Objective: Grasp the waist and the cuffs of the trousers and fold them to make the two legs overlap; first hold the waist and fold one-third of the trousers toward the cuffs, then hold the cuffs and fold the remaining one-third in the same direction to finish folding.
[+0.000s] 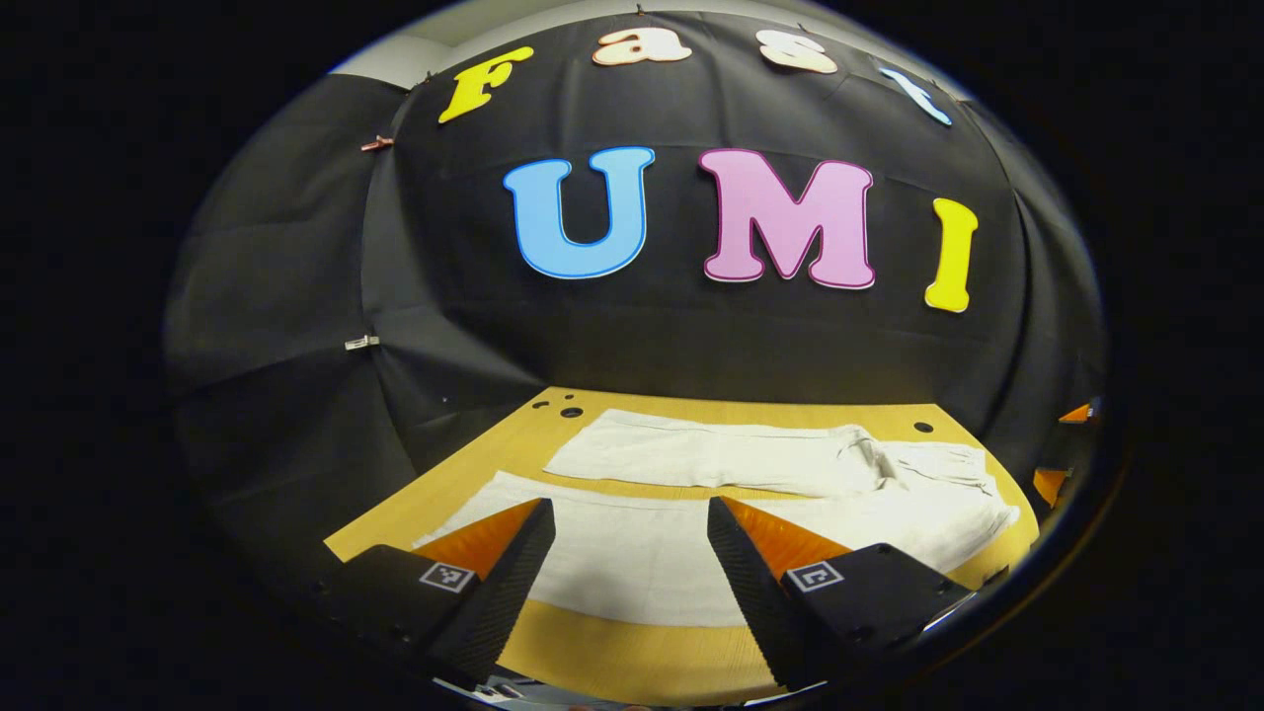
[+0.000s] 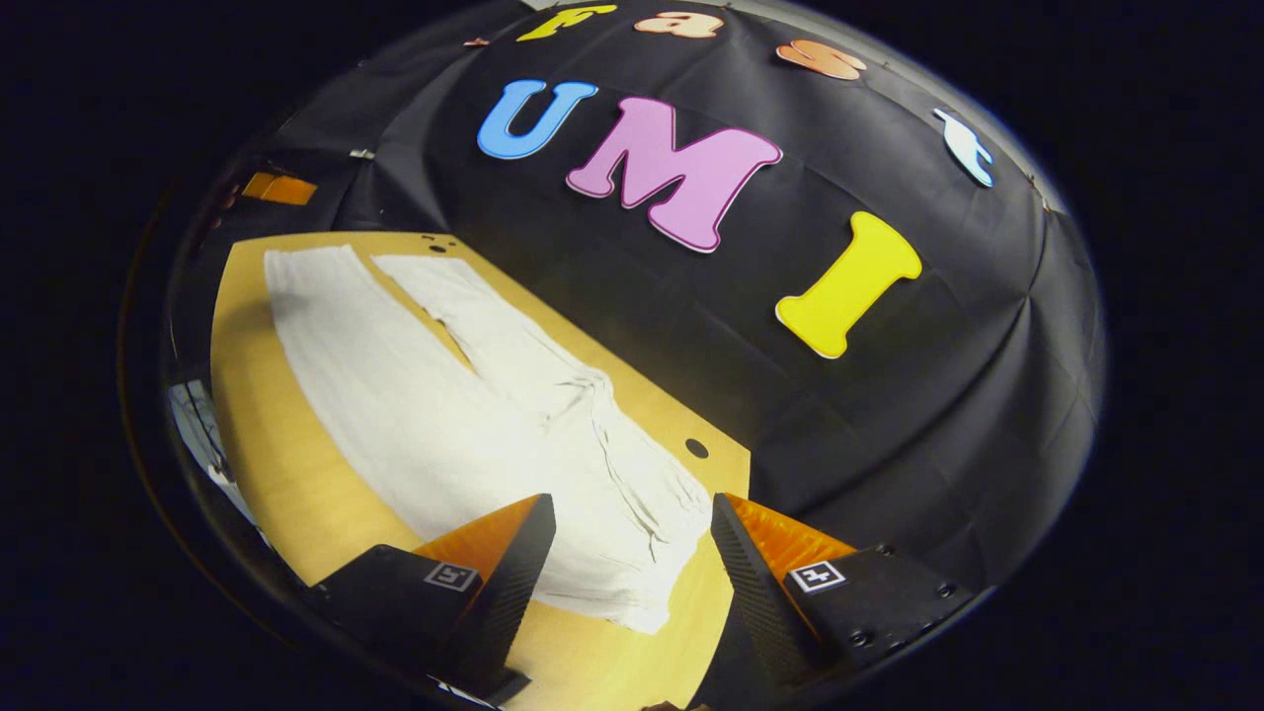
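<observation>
The trousers (image 1: 750,494) lie flat and spread on the wooden table (image 1: 632,652), both legs apart, not yet overlapped. In the left gripper view the near leg lies ahead of and beneath the left gripper (image 1: 632,538), whose jaws stand wide with nothing between them. In the right gripper view the waist end (image 2: 632,583) lies just ahead of the right gripper (image 2: 632,538), also wide and empty, with the legs running away up and to its left.

Judgement: pale woven cloth, light, soft and limp; it will sag and drag unless pinched firmly at both ends. Best holds appear to be the waistband edge and the cuff hems, where layers are thicker.

No brand or label can be read on the garment
</observation>
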Demonstrator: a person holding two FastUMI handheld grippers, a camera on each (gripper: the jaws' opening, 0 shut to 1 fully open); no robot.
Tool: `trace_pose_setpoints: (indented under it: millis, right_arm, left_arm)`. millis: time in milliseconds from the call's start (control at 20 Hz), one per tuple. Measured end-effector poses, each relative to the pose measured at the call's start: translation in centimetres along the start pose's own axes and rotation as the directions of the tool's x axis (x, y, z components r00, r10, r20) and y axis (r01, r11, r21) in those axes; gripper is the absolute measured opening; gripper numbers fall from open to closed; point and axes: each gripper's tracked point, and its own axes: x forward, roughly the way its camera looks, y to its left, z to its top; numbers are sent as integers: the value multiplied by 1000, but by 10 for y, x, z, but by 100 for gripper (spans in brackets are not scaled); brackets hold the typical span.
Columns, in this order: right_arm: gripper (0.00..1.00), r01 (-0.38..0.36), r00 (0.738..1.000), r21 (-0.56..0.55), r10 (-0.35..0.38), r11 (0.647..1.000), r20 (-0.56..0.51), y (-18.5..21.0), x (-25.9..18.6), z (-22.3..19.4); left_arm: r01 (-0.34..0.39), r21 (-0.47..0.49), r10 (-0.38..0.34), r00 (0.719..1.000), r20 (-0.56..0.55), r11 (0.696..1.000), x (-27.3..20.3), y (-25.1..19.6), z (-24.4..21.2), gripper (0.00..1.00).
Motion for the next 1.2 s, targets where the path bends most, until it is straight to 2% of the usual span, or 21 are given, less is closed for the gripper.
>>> trace_pose_setpoints:
  millis: [150, 350, 650, 1000, 1200]
  right_arm:
    - [98, -70, 997, -93, 67, 993, -32, 8, 0, -28]
    - [98, -165, 984, -206, 146, 965, -104, 18, 3, -72]
    - [98, -265, 952, -352, 186, 898, -242, 10, 12, -140]
    - [98, -312, 932, -397, 195, 863, -307, 2, 44, -174]
    - [96, -329, 929, -419, 211, 846, -304, 3, 63, -170]
  left_arm:
    - [3, 10, -3, 1000, -25, 1000, 2, -6, -11, 99]
    - [-15, 44, 17, 999, -43, 999, 4, 0, -19, 99]
    - [-79, 30, 82, 993, -85, 996, 1, 15, -37, 97]
    - [-185, 16, 185, 972, -147, 983, -8, 31, -65, 98]
    - [-222, 22, 222, 960, -167, 975, -13, 38, -67, 98]
